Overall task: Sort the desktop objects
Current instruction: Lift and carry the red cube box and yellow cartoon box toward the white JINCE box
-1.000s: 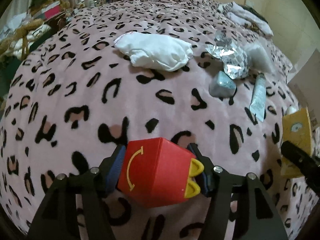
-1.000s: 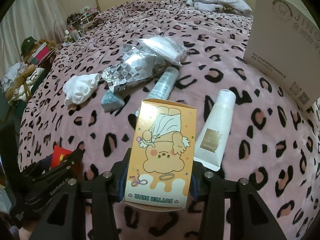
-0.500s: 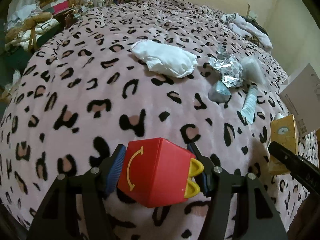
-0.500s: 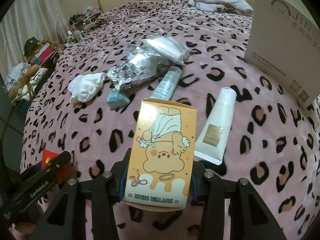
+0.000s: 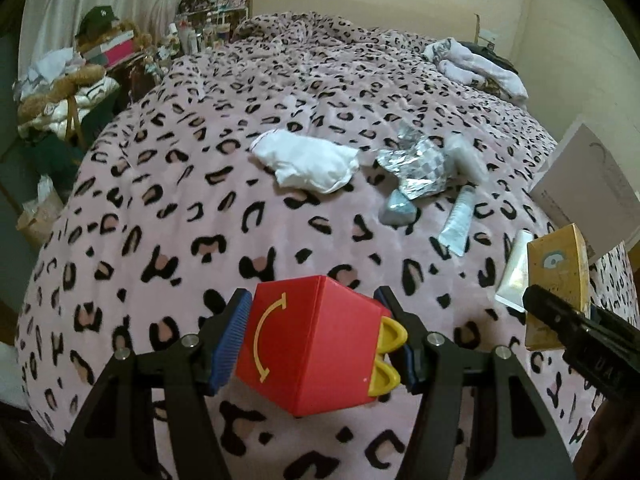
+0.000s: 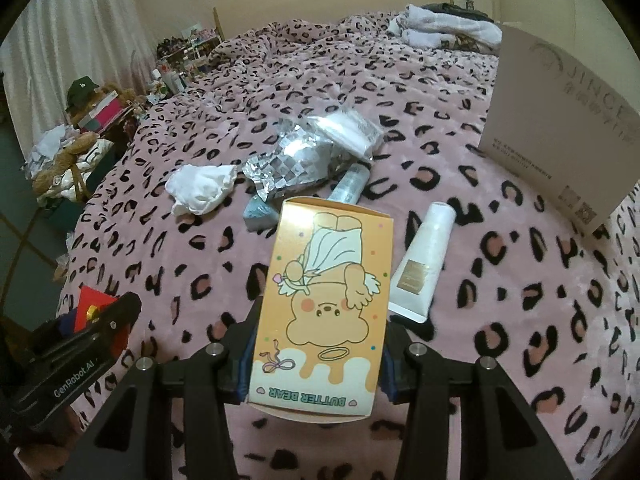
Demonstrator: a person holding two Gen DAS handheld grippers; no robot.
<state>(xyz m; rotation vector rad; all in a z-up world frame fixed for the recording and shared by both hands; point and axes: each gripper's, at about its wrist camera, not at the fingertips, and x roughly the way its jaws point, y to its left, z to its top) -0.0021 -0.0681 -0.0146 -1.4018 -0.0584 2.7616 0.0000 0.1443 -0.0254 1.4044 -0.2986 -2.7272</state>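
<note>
— Above the near edge of the leopard-print blanket (image 5: pixel 168 184), what does the left gripper (image 5: pixel 314 340) hold?

— Its blue-padded fingers are closed on a red box (image 5: pixel 308 344), one on each side. The box bears a yellow curved arrow on its facing side and two yellow arch-shaped handles at its right. It sits clear of the blanket, tilted with one corner forward.

— And the right gripper (image 6: pixel 316 356)?

— It is clamped on an orange Butter Bear carton (image 6: pixel 324 304), gripped near the carton's lower end. The bear drawing and the lettering read upside down from the right wrist camera. From the left wrist camera that same carton shows at the far right edge, standing upright in a black finger.

— What lies on the blanket beyond them?

— A white cream tube (image 6: pixel 422 264) lies just right of the carton, cap pointing away. Farther back sit a crumpled white cloth (image 5: pixel 308 160), a small blue-grey wedge (image 5: pixel 398 210), a crinkled silver foil wrapper (image 5: pixel 416 166), a clear plastic packet (image 6: pixel 348 132) resting against the foil, and a slim silver tube (image 5: pixel 458 218) beside the wedge. A large pale cardboard box (image 6: pixel 560 128) stands at the right side. Folded laundry (image 6: pixel 448 26) rests at the far end of the bed.
</note>
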